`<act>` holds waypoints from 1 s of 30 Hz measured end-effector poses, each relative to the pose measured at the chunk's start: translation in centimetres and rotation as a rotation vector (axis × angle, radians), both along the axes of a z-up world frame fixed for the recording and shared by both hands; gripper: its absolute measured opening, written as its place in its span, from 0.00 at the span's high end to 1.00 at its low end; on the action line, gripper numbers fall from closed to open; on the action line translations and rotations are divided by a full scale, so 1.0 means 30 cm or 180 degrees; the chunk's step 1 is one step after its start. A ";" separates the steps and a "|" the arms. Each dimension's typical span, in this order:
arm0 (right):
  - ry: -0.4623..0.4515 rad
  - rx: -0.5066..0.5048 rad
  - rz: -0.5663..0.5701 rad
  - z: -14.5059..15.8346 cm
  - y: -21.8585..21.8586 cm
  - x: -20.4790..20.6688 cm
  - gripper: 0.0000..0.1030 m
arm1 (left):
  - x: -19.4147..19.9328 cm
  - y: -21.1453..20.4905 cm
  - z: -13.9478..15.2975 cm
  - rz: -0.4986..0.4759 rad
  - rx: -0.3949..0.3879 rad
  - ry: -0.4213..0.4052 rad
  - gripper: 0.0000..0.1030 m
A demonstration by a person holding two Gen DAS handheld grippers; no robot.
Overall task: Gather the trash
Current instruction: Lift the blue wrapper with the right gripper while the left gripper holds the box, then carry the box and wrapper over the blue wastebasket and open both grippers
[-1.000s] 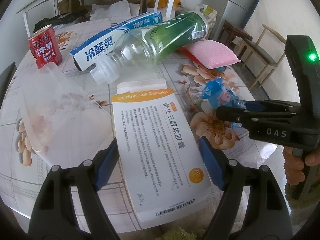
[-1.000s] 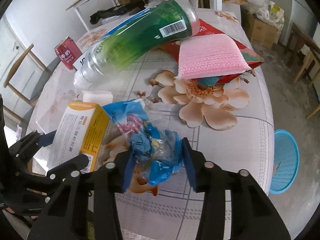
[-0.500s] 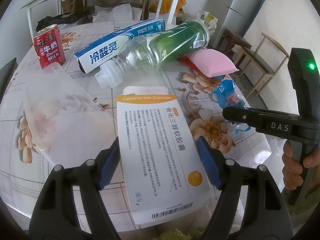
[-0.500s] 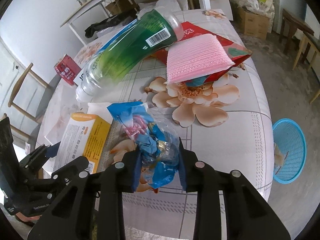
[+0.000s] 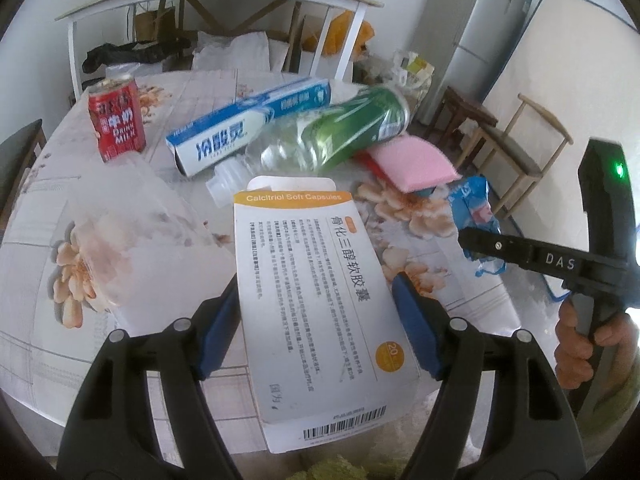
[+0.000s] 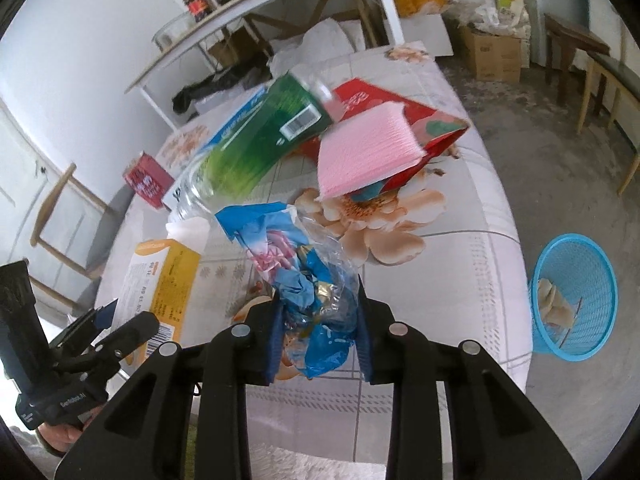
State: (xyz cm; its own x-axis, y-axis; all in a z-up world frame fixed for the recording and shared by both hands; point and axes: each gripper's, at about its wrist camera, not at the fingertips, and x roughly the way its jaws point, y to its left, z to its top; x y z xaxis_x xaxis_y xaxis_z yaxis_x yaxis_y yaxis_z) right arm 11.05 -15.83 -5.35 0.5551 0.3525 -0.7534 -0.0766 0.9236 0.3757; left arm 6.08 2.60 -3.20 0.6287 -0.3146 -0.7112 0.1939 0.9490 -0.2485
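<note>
A white and orange capsule box (image 5: 304, 248) is clamped by its long sides between the blue pads of my left gripper (image 5: 316, 284), and it hangs a little above the flowered tablecloth (image 5: 48, 208). My right gripper (image 6: 318, 300) is shut on a crumpled blue plastic wrapper (image 6: 288, 252), which bulges out above and below the pads. In the left wrist view the right gripper's fingers (image 5: 480, 240) show at the right edge, with the wrapper (image 5: 472, 204) sticking out past them. The box (image 6: 160, 280) also shows at the lower left of the right wrist view.
On the table lie a green-labelled clear bottle (image 5: 332, 136), a blue toothpaste box (image 5: 248, 128), a red can (image 5: 116, 120), a pink sponge (image 5: 412, 160) on a red packet (image 6: 368, 96), and a clear plastic bag (image 5: 132, 232). A blue mesh basket (image 6: 572, 296) stands on the floor to the right.
The right gripper's jaws have closed tighter on the blue wrapper and lifted it. The left gripper has risen with the capsule box, so the table looks farther away.
</note>
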 end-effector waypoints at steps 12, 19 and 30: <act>-0.0228 0.0672 -0.0960 0.032 -0.390 -0.174 0.72 | 0.069 -0.225 0.166 -0.0606 -0.0114 -0.0304 0.32; -0.0151 0.1102 -0.1833 -0.058 -0.734 -0.304 0.72 | 0.234 -0.594 0.168 -0.1521 -0.0437 0.0197 0.32; 0.0410 0.1658 -0.2591 -0.399 -1.073 -0.277 0.69 | 0.409 -1.261 -0.071 -0.2314 -0.0028 0.1138 0.30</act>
